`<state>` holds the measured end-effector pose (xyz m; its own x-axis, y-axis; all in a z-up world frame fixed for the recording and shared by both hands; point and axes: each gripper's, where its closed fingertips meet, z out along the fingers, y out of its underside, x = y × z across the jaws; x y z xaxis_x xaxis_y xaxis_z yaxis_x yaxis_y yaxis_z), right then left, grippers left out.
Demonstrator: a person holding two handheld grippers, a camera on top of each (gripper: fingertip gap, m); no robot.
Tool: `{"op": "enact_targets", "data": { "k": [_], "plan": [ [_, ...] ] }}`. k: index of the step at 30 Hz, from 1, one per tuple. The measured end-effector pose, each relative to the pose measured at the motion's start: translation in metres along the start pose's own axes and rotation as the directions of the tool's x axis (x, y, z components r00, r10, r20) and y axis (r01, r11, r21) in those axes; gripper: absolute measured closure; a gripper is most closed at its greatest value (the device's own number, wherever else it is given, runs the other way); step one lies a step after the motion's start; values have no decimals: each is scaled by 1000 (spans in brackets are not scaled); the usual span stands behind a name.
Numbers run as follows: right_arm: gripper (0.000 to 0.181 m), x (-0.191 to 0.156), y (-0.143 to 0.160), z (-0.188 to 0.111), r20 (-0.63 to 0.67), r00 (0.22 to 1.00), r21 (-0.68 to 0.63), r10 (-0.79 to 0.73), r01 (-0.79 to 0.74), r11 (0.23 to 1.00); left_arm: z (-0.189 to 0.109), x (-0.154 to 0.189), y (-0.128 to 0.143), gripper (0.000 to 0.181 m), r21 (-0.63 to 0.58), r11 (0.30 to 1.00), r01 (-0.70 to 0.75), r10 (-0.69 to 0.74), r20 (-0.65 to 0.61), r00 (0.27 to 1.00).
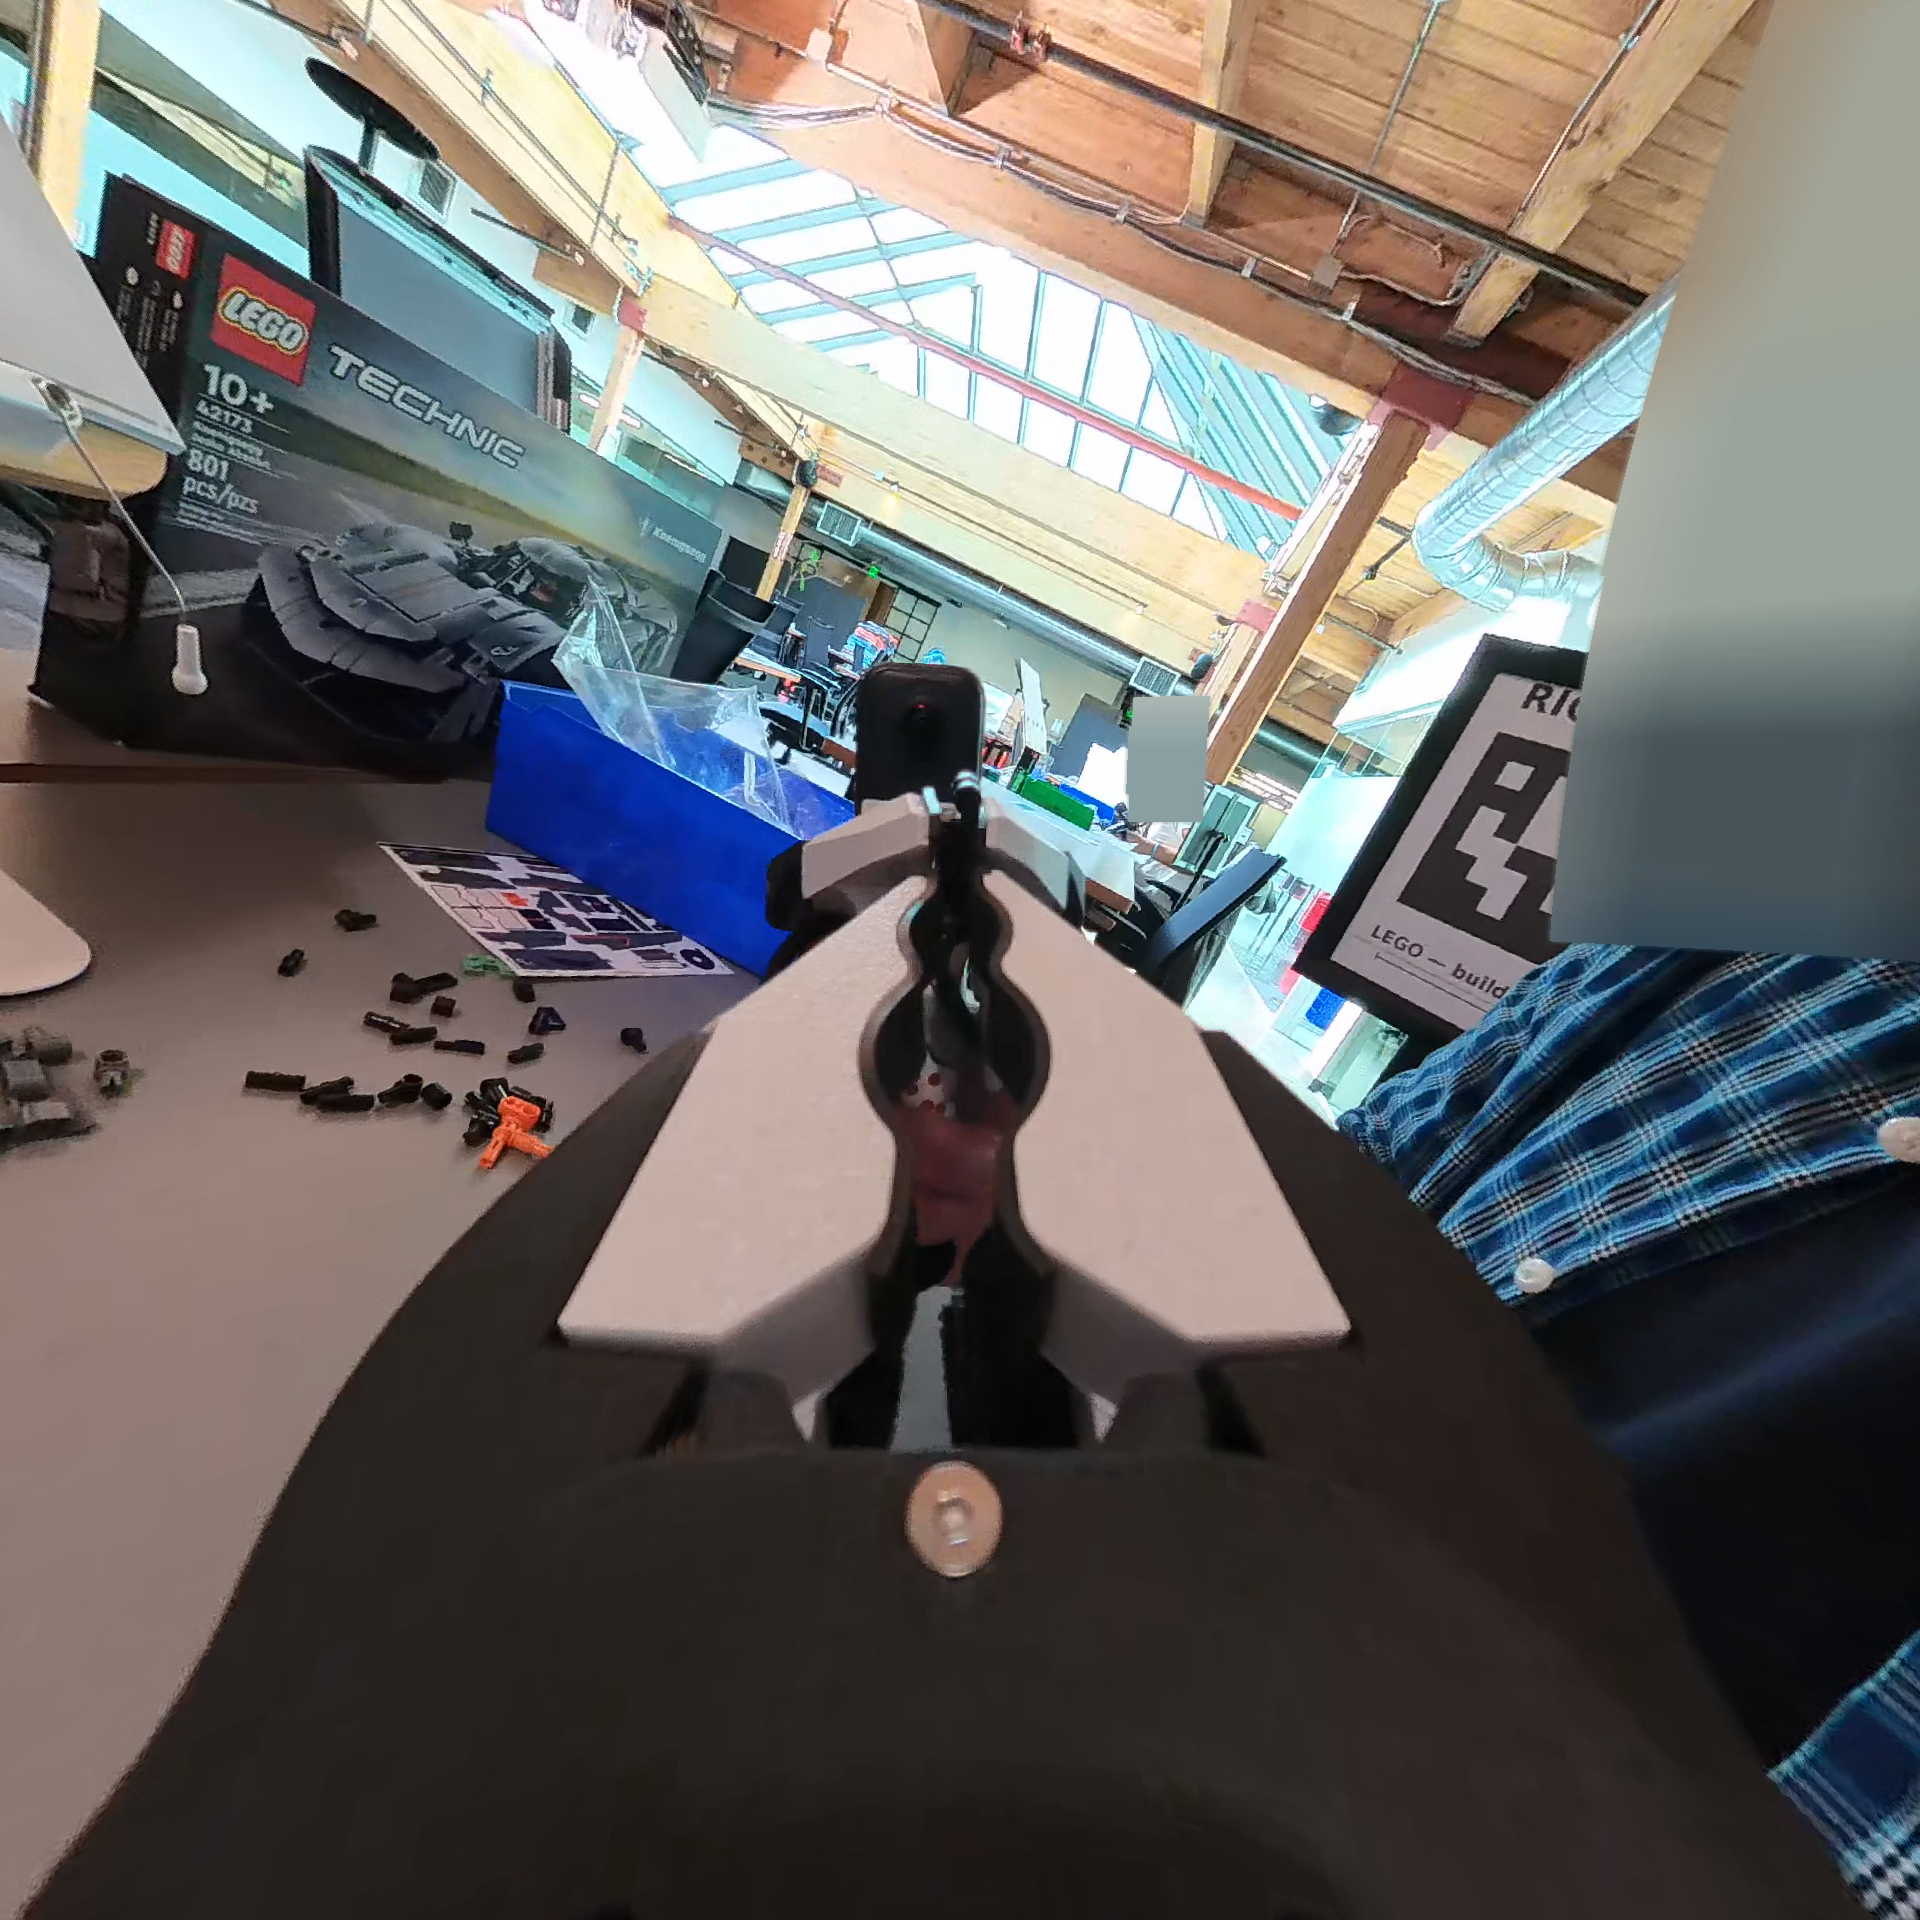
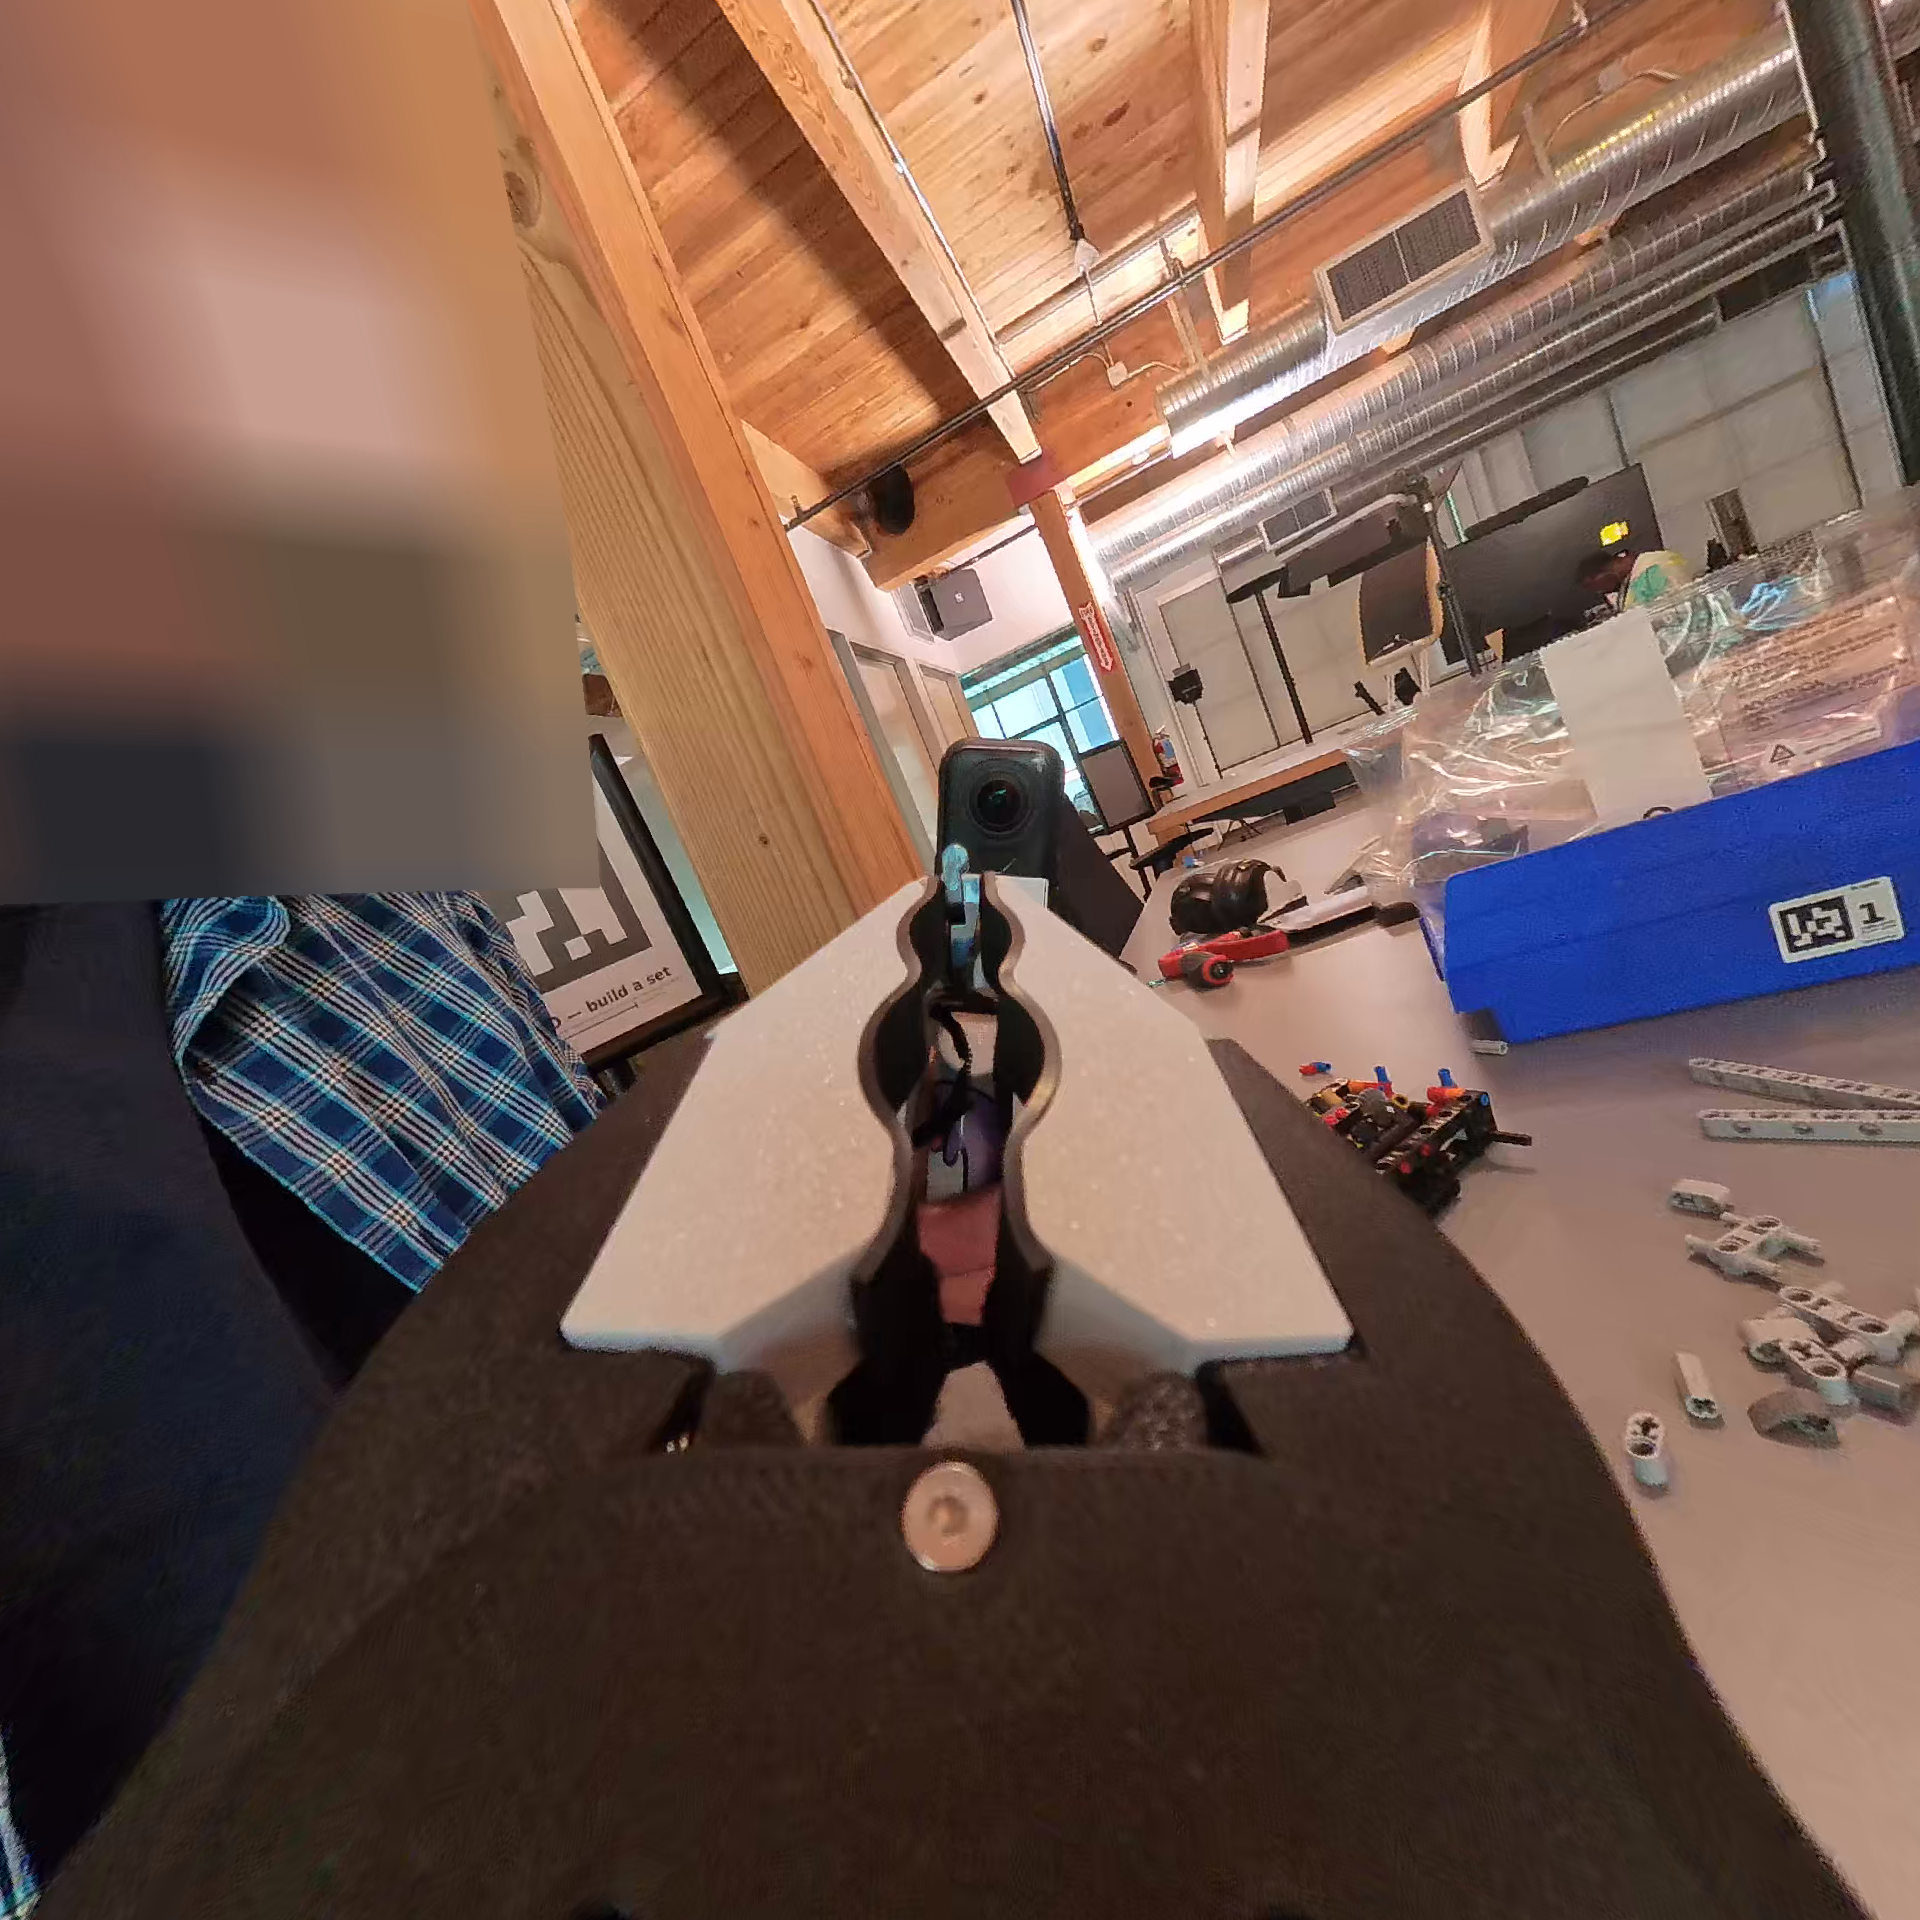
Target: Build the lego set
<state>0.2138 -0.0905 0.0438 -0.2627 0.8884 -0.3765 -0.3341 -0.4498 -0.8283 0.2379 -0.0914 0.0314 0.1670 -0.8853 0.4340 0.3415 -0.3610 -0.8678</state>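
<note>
Both tools are raised face to face above a grey desk (image 1: pixel 208 1299) in a timber-roofed workshop. At centre frame in the left wrist view, the left gripper (image 1: pixel 961 821) has its jaws drawn together on a thin black piece (image 1: pixel 956 883) standing up between the tips. In the right wrist view, the right gripper (image 2: pixel 966 894) is likewise pinched on a small light grey piece (image 2: pixel 958 914). Each view shows the other tool's camera just beyond the tips, so the two parts appear to be meeting in mid-air; whether they touch cannot be told. A person's plaid sleeve (image 1: pixel 1621 1122) fills the side.

Lower on the desk, black pins (image 1: pixel 416 1049) and an orange part (image 1: pixel 514 1127) lie scattered at left. At right in the other view sit grey connectors (image 2: pixel 1808 1340), two long grey beams (image 2: pixel 1808 1101) and a partly built frame (image 2: pixel 1423 1127). Farther back stand a sticker sheet (image 1: pixel 561 920), a blue bin (image 1: pixel 644 821) and the set's box (image 1: pixel 395 499).

The step looks like joining two small parts; next calls for lining them up squarely and pressing them home.
</note>
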Motion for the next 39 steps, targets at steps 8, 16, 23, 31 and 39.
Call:
{"op": "enact_targets", "data": {
  "k": [8,16,23,31,39],
  "plan": [
    [175,6,-1,-2,-52,995,-100,-80,74,992,-2,-7,2,179,-82,995,-53,56,38,998],
    [169,18,-19,-10,-153,969,-181,-195,167,969,-4,-21,2,179,-214,970,-118,128,30,991],
    [166,40,-18,-13,-266,902,-343,-340,241,908,-15,-53,0,179,-352,899,-261,324,134,937],
    [159,65,-14,-6,-355,864,-420,-357,194,887,-23,-84,-6,179,-476,786,-395,538,211,816],
    [157,79,-18,0,-417,820,-444,-392,193,875,-34,-104,-20,179,-560,657,-505,723,275,634]
  ]
}}
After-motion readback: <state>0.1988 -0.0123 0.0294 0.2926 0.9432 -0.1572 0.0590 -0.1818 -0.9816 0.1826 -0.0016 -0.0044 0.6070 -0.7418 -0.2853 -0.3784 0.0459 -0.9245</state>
